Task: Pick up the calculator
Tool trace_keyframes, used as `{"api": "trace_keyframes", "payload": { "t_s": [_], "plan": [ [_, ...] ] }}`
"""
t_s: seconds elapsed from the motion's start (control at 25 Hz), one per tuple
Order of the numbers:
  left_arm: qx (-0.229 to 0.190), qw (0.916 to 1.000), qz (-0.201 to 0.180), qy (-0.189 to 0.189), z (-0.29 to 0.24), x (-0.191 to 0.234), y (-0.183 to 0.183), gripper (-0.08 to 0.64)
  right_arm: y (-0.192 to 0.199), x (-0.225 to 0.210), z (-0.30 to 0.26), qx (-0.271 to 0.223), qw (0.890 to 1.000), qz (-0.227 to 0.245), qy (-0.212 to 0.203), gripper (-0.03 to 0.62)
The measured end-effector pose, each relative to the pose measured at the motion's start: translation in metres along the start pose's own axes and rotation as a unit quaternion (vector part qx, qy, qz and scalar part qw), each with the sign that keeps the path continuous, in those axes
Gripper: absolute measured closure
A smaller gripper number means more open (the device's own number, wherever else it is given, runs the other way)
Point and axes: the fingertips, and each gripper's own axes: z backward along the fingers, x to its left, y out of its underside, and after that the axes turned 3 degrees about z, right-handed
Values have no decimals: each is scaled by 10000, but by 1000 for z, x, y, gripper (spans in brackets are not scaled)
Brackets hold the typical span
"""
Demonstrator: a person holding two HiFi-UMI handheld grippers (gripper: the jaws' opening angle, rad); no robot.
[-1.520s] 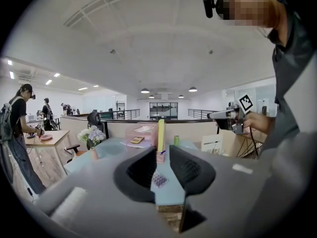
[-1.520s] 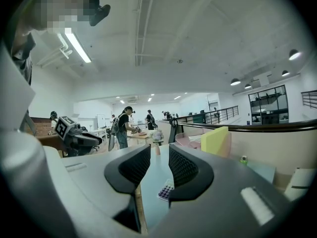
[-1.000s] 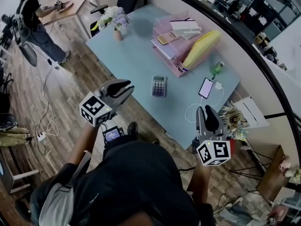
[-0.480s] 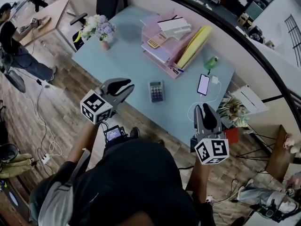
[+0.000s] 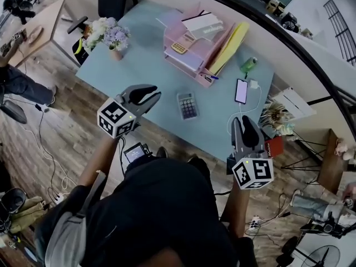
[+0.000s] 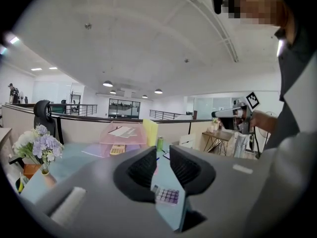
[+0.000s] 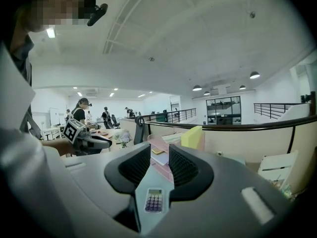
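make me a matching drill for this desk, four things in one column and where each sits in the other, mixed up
Things
1. grey calculator
2. phone
3. flowers
4. green bottle

Places
a. left end of the table in the head view
b. between the yellow folder and the white charger
c. by itself near the table's front edge
d. lying flat, wired to the white charger

Pairs: 1-c, 2-d, 3-a, 4-b
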Motion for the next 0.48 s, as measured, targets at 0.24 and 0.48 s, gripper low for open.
{"api": "trace_keyframes", "payload": {
  "t_s": [0.24,0.48],
  "plan": [
    [37,9997,244,-10,-7,18,14,414,3,2,-13,203,9998,53,13,497],
    [158,9993,313,-112,-24,34,26,414,2,-6,-45,281,9993,94,-218,497]
  ]
}}
